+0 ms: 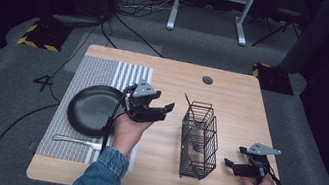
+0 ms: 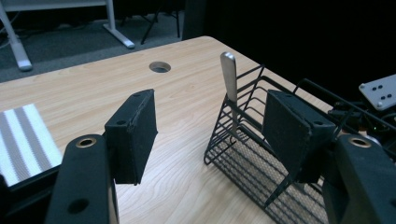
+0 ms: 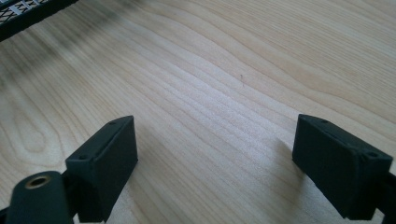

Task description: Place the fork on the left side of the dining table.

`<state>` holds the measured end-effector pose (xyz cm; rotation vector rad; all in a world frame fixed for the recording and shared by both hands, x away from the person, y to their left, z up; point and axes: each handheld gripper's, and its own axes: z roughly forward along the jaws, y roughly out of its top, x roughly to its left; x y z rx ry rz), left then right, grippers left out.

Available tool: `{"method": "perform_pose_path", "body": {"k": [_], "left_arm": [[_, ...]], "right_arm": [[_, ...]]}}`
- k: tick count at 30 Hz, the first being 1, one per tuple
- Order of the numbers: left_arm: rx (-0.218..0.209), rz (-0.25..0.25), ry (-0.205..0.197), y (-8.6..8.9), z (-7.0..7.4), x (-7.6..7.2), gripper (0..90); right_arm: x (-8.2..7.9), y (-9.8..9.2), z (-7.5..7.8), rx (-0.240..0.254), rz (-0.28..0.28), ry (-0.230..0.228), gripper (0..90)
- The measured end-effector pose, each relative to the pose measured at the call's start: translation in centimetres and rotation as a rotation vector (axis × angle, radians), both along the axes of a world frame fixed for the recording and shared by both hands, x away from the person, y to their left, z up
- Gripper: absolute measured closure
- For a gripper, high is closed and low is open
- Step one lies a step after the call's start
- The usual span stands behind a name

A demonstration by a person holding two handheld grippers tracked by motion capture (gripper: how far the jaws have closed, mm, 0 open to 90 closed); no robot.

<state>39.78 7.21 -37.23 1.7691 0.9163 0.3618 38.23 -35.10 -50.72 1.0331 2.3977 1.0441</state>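
In the high view, a fork (image 1: 77, 142) lies near the bottom left of the frame on a striped placemat (image 1: 105, 70), just below a black plate (image 1: 91, 109). At lower right the right gripper (image 1: 230, 165) rests low over the bench (image 1: 175, 79), its fingers (image 3: 103, 165) spread apart with bare wood between them. Just left of centre, the left gripper (image 1: 165, 111) hangs above the bench, fingers (image 2: 133, 133) wide apart and holding nothing, pointing toward the wire basket (image 1: 200, 141) at centre. A metal utensil handle (image 2: 229, 77) stands upright in the basket's far end. Beyond, a round hole (image 1: 207, 80) marks the bench's far edge.
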Motion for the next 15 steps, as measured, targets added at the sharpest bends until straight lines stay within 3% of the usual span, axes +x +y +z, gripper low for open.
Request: {"method": "perform_pose_path", "body": {"k": [3,9,15], "left_arm": [[0.002,-0.009,0.002,-1.1,0.2,0.5,35.1],[0.047,-0.04,0.033,-3.1,0.1,1.8,37.4],[0.041,-0.047,0.047,-3.8,-0.4,2.6,42.1]], "right_arm": [[0.0,0.0,0.0,-0.002,0.003,-0.001,14.1],[0.0,0.0,0.0,-0.002,0.004,0.0,14.1],[0.1,0.0,0.0,-0.002,0.006,0.0,14.1]]}}
